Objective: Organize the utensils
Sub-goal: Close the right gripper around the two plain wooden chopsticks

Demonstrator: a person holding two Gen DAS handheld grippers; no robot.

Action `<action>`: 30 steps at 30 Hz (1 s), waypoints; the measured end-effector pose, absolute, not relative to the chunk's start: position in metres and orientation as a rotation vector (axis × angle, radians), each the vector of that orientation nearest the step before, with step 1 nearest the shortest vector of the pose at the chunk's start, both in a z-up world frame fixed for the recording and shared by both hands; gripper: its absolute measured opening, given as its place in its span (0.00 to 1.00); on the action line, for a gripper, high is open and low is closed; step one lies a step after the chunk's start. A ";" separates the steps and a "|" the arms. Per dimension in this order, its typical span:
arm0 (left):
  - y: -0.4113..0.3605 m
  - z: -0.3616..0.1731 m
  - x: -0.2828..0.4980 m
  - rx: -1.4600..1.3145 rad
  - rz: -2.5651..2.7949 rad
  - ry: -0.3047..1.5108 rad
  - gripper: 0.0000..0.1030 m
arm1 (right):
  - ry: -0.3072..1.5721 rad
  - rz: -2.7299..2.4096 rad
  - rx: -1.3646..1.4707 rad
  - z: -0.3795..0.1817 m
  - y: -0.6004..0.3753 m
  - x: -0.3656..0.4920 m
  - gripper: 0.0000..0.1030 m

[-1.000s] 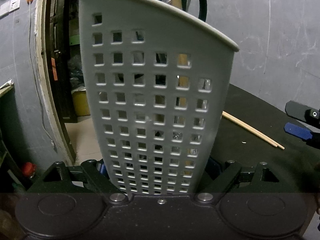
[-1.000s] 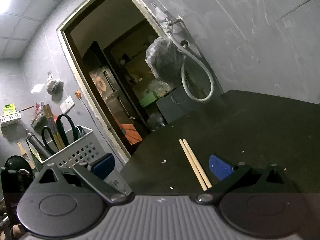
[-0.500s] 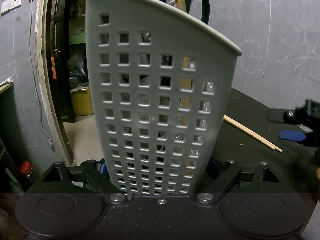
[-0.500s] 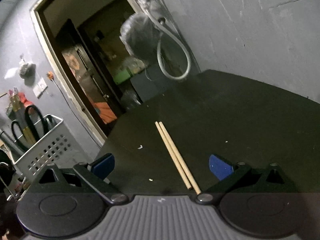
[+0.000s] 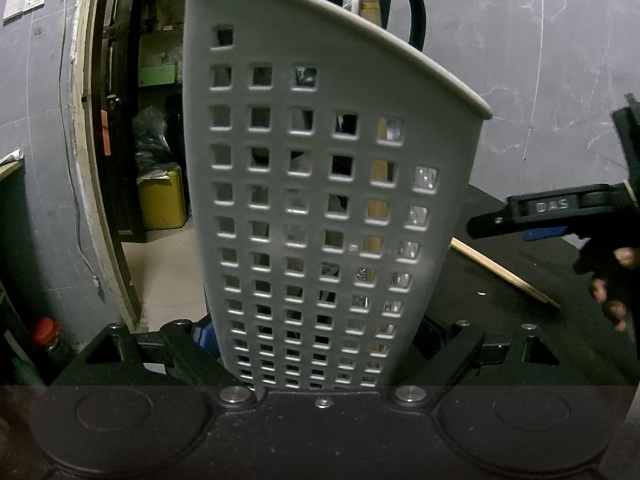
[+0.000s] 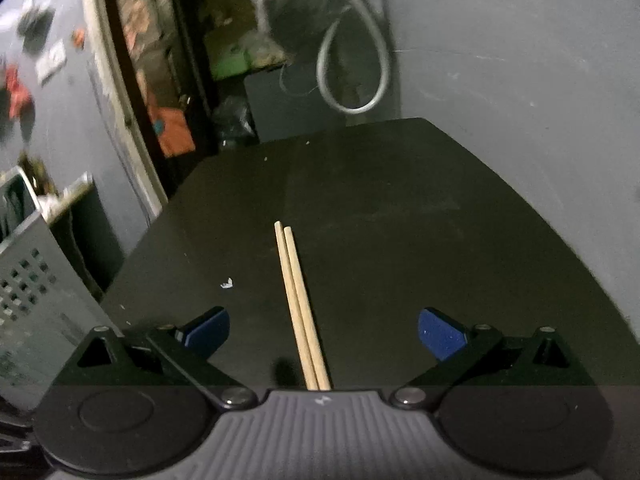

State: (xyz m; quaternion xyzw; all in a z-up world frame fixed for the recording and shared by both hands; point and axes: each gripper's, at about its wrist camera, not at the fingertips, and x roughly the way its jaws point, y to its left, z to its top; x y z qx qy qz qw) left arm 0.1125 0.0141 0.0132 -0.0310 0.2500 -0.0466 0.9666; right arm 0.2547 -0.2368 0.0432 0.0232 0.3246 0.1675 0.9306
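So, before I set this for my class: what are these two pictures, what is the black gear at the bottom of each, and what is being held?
Each picture comes from a camera on a hand-held gripper, looking along its jaws; a person holds one per hand. The left gripper has its jaws closed on a grey perforated plastic basket that holds black-handled scissors and other utensils. The right gripper is open and empty, poised above a pair of pale wooden chopsticks lying side by side on the black table. The left view also catches the right gripper from the side.
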 end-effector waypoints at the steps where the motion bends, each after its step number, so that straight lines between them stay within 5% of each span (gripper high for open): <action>1: 0.014 0.013 0.113 -0.061 -0.094 0.506 0.87 | 0.670 0.348 0.030 0.044 -0.232 0.257 1.00; 30: 0.006 0.015 0.117 -0.041 -0.082 0.526 0.87 | 0.759 0.398 -0.152 0.030 -0.194 0.291 1.00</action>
